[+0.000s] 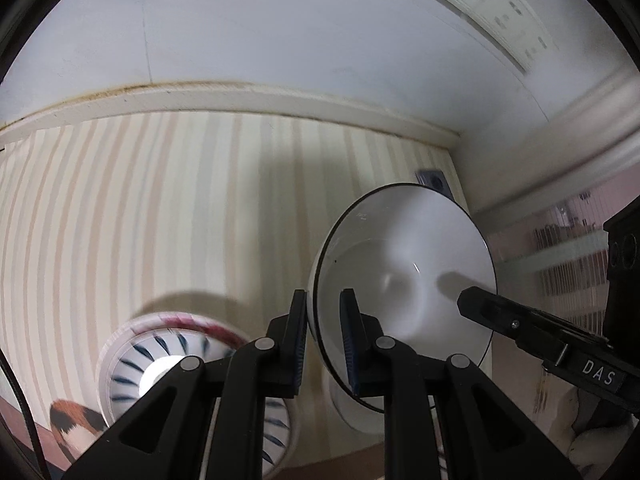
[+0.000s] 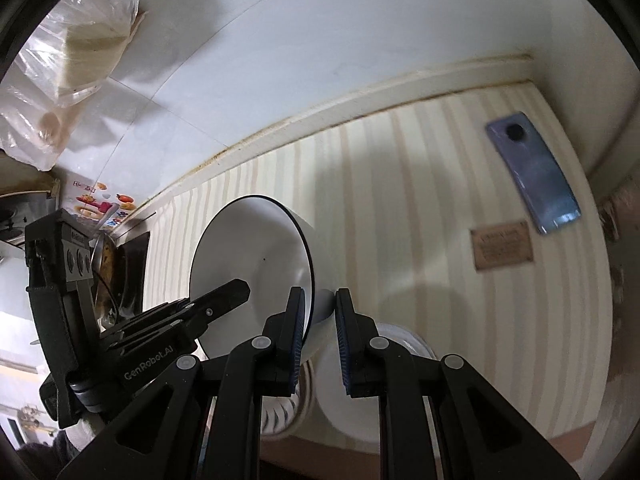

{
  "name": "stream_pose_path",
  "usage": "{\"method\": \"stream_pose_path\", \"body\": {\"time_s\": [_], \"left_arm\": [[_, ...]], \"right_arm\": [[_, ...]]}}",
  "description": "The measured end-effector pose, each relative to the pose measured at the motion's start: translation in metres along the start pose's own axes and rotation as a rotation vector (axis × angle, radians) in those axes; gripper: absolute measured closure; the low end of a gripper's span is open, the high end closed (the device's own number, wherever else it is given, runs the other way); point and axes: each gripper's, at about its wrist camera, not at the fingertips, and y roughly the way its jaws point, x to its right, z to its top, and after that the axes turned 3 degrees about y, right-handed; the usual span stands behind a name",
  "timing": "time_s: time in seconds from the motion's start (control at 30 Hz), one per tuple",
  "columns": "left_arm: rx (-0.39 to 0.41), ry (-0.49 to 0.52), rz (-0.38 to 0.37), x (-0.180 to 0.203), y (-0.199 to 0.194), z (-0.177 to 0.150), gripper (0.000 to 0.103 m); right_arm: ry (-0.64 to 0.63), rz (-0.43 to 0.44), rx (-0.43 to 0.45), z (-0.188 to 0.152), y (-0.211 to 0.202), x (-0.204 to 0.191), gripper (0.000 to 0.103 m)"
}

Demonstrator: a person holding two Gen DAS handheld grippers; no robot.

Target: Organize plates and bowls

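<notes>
Bowl point(image 1: 404, 280) duty is what I am running just now: I am holding a white bowl with a thin dark rim between both grippers, tipped well up on edge above the striped worktop point(image 1: 160, 208), near its right corner by the wall. My left gripper point(image 1: 324, 332) is clamped on the near left part of the rim, one pad inside the bowl and one outside, and my right gripper point(image 2: 318, 336) is clamped on the opposite side of the rim in the same way. Below and to the left, a patterned bowl point(image 1: 132, 364) with dark radiating strokes is sitting on the worktop, and a plain white dish point(image 2: 352, 392) is lying just under the raised bowl. A phone point(image 2: 536, 172) is lying far off to the right, well apart from the crockery. I am judging the bowl to be glazed ceramic: stiff, fairly heavy for a rim pinch, slick under the pads and liable to chip if it knocks the dishes below. Holding it at two opposite points on the rim is looking like the steadiest hold, since the wall is too steep and smooth for anything lower.
</notes>
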Motion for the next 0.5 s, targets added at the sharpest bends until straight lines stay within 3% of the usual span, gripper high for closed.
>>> {"method": "stream_pose_path", "body": {"time_s": [0.2, 0.5], "left_arm": [[-0.045, 0.037, -0.008, 0.022, 0.011, -0.026, 0.089], [-0.131, 0.111, 0.042, 0.038, 0.046, -0.051, 0.089]], "right_arm": [[0.041, -0.009, -0.016, -0.037, -0.009, 0.033, 0.086], [0.104, -0.018, -0.061, -0.067, 0.005, 0.075, 0.086]]}}
